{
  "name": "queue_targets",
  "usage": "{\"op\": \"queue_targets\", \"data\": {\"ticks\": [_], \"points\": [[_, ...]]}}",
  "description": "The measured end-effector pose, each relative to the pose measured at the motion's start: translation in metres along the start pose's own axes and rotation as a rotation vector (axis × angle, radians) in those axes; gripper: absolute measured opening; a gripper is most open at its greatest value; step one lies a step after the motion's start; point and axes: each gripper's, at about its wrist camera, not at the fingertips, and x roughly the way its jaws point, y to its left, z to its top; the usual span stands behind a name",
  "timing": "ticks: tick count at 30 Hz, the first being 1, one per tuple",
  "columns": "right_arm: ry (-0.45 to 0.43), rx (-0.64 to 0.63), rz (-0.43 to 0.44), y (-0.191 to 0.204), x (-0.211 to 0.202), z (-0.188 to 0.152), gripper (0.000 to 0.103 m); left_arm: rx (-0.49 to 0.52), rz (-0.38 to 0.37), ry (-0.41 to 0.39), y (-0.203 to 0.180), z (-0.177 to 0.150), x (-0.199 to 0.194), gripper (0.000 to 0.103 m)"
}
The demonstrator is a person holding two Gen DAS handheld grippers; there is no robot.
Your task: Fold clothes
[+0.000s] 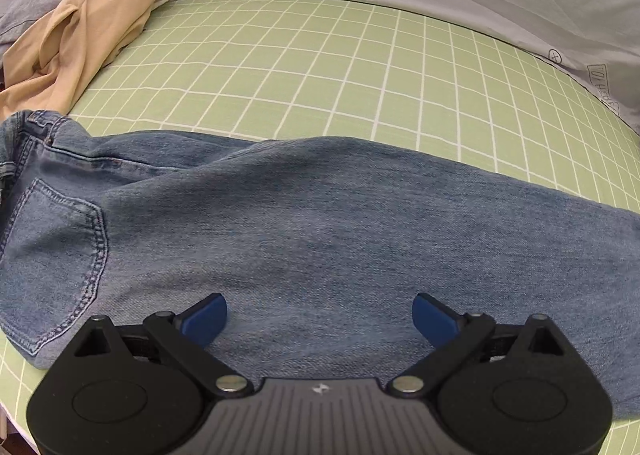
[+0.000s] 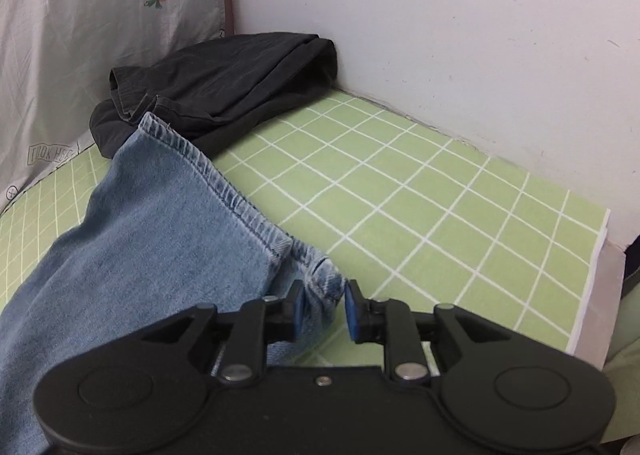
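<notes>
Blue jeans (image 1: 320, 239) lie flat across the green checked sheet (image 1: 320, 67), directly beneath and ahead of the left gripper (image 1: 320, 319), whose jaws stand wide with nothing between them; back pocket off to its left. The jeans' hem corner (image 2: 324, 287) sits between the right gripper (image 2: 323, 305) pads, jaws narrow; left pad touches denim, right pad shows a sliver of gap, so no firm pinch. Tan garment (image 1: 80, 35) crumpled far ahead-left of the left gripper. Dark folded garment (image 2: 224, 83) ahead of the right gripper, touching the white wall (image 2: 460, 35). Carrot-print pillowcase (image 2: 100, 35) to its left.
</notes>
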Motion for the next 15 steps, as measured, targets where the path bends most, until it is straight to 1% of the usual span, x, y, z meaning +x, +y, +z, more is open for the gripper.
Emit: {"op": "queue_targets", "data": {"ticks": [1, 3, 5, 6, 7, 9, 10, 13, 15], "points": [[-0.026, -0.008, 0.022, 0.006, -0.007, -0.002, 0.041, -0.009, 0.006, -0.003, 0.004, -0.001, -0.002, 0.098], [-0.057, -0.039, 0.086, 0.018, -0.016, -0.003, 0.041, -0.019, 0.015, -0.007, 0.01, -0.002, -0.004, 0.098], [-0.045, -0.065, 0.166, 0.031, -0.017, -0.004, 0.04, -0.017, 0.02, -0.009, 0.016, -0.003, -0.004, 0.098], [-0.028, -0.064, 0.185, 0.035, -0.015, -0.005, 0.039, -0.014, 0.027, -0.01, 0.017, -0.005, -0.005, 0.098], [0.005, -0.052, 0.186, 0.039, -0.01, -0.007, 0.039, -0.013, 0.031, -0.013, 0.018, -0.006, -0.006, 0.098], [0.066, -0.016, 0.152, 0.041, 0.001, -0.01, 0.038, -0.01, 0.039, -0.019, 0.019, -0.009, -0.008, 0.098], [0.082, 0.009, 0.137, 0.04, 0.006, -0.011, 0.038, -0.01, 0.04, -0.022, 0.021, -0.011, -0.009, 0.098], [0.096, 0.042, 0.126, 0.035, 0.016, -0.012, 0.04, -0.012, 0.039, -0.029, 0.025, -0.015, -0.012, 0.098], [0.085, 0.043, 0.096, 0.034, 0.023, -0.011, 0.04, -0.017, 0.039, -0.027, 0.028, -0.018, -0.013, 0.098]]}}
